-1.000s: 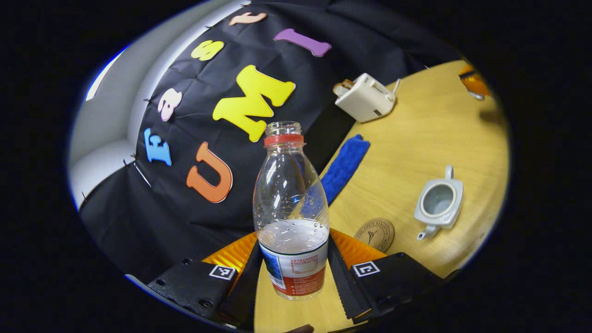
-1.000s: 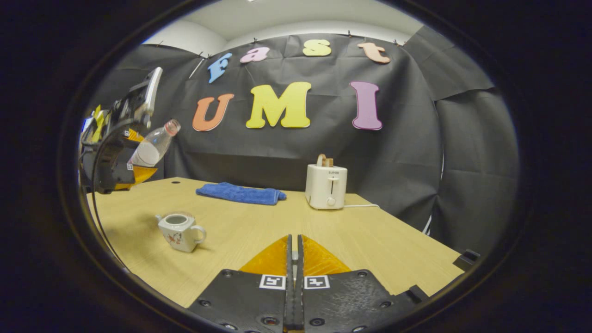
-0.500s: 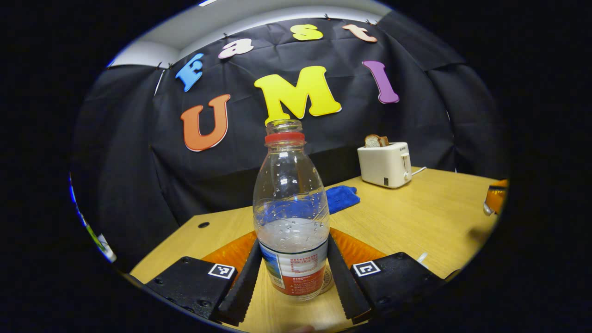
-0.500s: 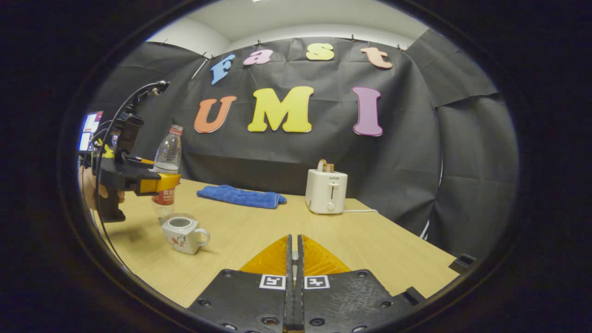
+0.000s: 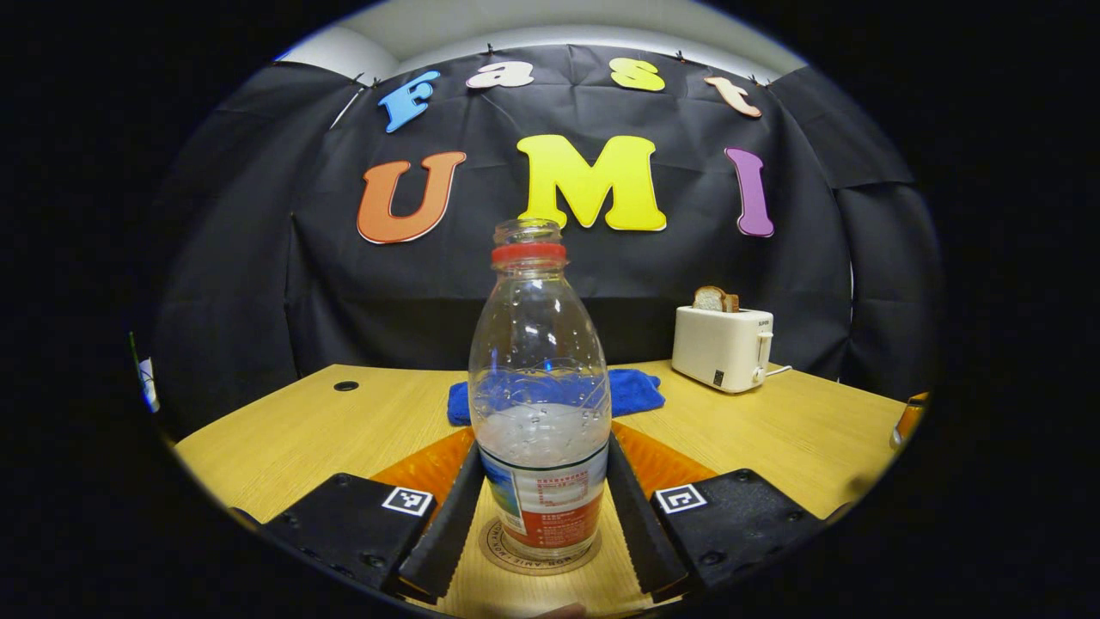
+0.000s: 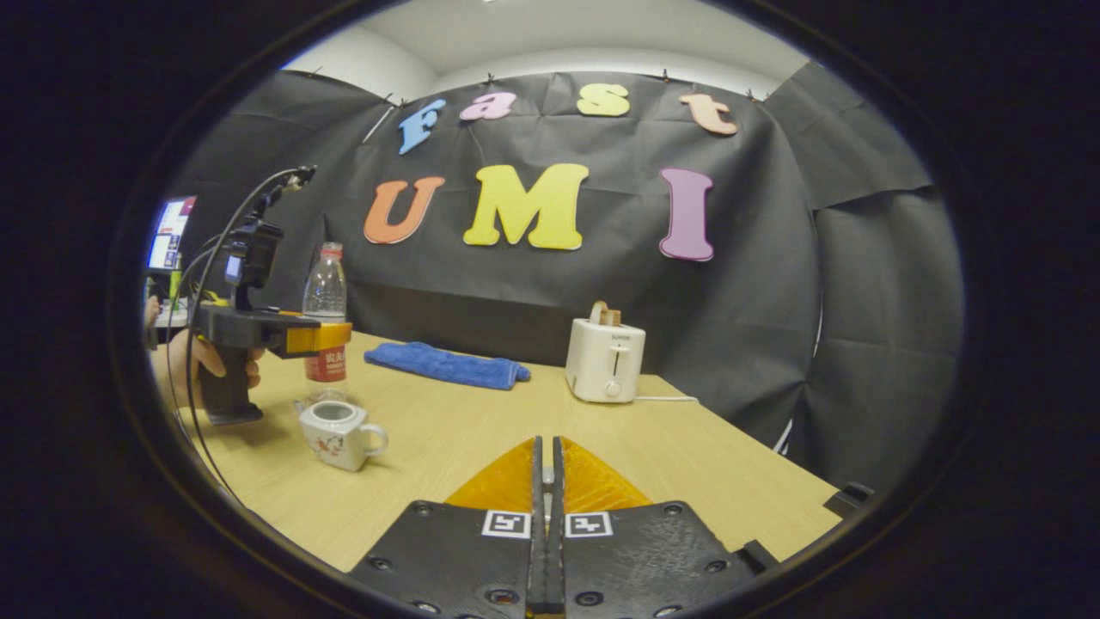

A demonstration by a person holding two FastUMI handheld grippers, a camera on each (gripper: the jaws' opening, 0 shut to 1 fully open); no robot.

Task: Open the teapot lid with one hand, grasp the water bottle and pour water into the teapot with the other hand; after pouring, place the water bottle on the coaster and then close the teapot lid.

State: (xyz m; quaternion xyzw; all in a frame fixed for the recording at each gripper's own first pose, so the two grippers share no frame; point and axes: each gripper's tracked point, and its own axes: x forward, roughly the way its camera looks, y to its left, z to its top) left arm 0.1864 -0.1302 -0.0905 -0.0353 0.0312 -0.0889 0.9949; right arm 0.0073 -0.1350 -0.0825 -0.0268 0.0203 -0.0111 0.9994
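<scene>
Left hand-held gripper [image 5: 541,524]: pinching upright water bottle [image 5: 540,404] over coaster [image 5: 503,554]
Right hand-held gripper [image 6: 547,524]: pressed together, something thin between
Right gripper view: lidless teapot [image 6: 337,434] on tabletop [image 6: 481,438]

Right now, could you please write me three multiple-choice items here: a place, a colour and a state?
1. Where does the clear plastic water bottle stand? A) at the round brown coaster B) on the floor C) on a shelf
2. What colour is the folded cloth? A) red B) blue C) green
3. The white ceramic teapot is: A) lidded B) overturned C) upright, lid off
Answers: 1 A, the coaster's rim rings its base; 2 B, plainly blue; 3 C, its open mouth shows.
</scene>
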